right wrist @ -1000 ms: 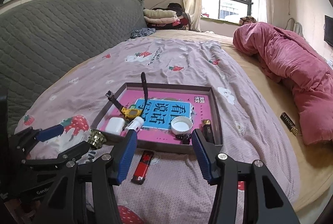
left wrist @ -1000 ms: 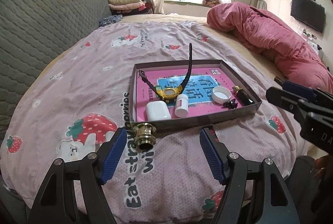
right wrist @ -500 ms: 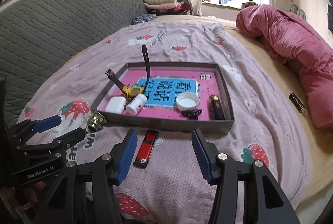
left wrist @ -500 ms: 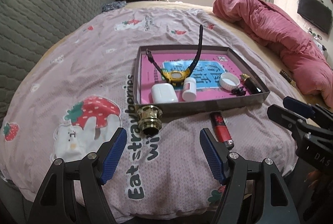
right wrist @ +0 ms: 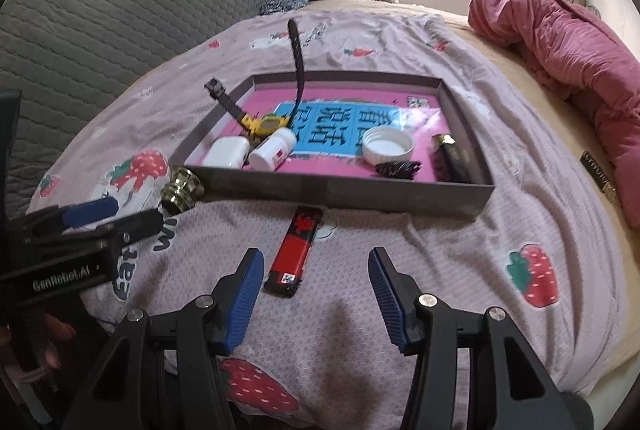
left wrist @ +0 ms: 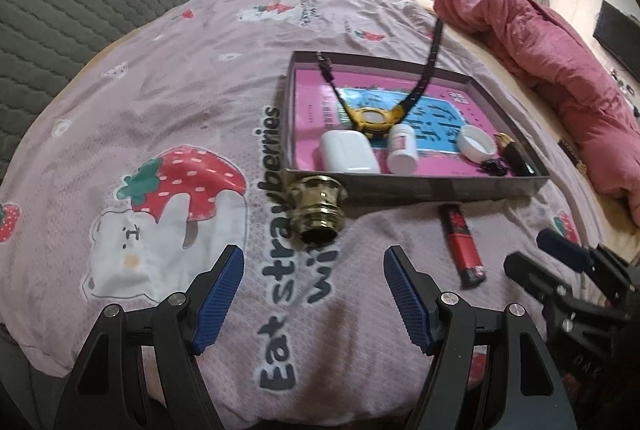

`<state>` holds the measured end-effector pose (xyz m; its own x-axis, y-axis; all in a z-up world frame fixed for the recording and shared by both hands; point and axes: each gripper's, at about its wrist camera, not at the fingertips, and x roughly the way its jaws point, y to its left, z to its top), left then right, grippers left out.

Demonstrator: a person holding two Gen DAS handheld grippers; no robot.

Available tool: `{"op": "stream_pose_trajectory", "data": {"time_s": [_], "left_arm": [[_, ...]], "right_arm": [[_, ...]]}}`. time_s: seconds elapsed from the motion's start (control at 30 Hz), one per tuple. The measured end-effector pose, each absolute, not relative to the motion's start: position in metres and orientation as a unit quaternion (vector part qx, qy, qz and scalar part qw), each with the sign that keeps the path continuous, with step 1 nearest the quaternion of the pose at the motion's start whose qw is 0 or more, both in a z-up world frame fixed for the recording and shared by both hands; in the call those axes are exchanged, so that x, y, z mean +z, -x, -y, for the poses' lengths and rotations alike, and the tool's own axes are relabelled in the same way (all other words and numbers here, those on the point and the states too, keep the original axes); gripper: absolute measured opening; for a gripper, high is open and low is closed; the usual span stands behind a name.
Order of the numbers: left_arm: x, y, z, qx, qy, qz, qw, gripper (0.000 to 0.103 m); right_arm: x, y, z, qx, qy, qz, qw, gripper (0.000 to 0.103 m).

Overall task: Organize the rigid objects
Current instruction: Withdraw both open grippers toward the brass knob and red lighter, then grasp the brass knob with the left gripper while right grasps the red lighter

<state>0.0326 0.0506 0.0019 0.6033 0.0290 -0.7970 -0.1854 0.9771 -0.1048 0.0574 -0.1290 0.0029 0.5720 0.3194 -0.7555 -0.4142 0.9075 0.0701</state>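
On the left of the bed, the left gripper [left wrist: 314,290] hangs over the pink strawberry-print bedspread [left wrist: 168,78] with its jaws wide apart and nothing between them. It has come down and nearer since a second ago: the brass fitting [left wrist: 318,210] that was then small and close to the left blue pad now lies larger, just ahead of the gap, resting against the near wall of the grey tray [left wrist: 420,186]. Inside the tray, from left to right, sit a white earbud case [left wrist: 346,154], a yellow watch [left wrist: 370,118] with its black straps sticking up, a small white bottle [left wrist: 402,148] on its side, a white lid [left wrist: 478,146], a small black clip [left wrist: 496,166] and a dark lighter [left wrist: 516,154]. Right of the fitting, a red lighter [right wrist: 296,250] lies on the bedspread just outside the tray; it was out of the left camera's view a second ago. The right gripper [right wrist: 316,284] has also sunk toward it, jaws wide open and empty, the lighter's near end just beside the left pad, untouched.
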Motion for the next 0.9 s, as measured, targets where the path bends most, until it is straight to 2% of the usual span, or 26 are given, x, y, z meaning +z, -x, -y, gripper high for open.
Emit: {"op": "stream_pose_trajectory", "data": {"time_s": [0.6, 0.73, 0.9], "left_arm": [[-0.030, -0.081, -0.065, 0.066, 0.116, -0.457, 0.880, 0.074], [-0.034, -0.088, -0.070, 0.062, 0.123, -0.457, 0.879, 0.074], [-0.038, -0.098, -0.075, 0.061, 0.127, -0.458, 0.878, 0.067]], "right_arm": [[-0.034, -0.089, 0.105, 0.196, 0.053, -0.442, 0.874, 0.054], [-0.045, -0.093, 0.094, 0.188, 0.082, -0.444, 0.872, 0.054], [-0.051, -0.092, 0.090, 0.185, 0.098, -0.437, 0.875, 0.054]]}}
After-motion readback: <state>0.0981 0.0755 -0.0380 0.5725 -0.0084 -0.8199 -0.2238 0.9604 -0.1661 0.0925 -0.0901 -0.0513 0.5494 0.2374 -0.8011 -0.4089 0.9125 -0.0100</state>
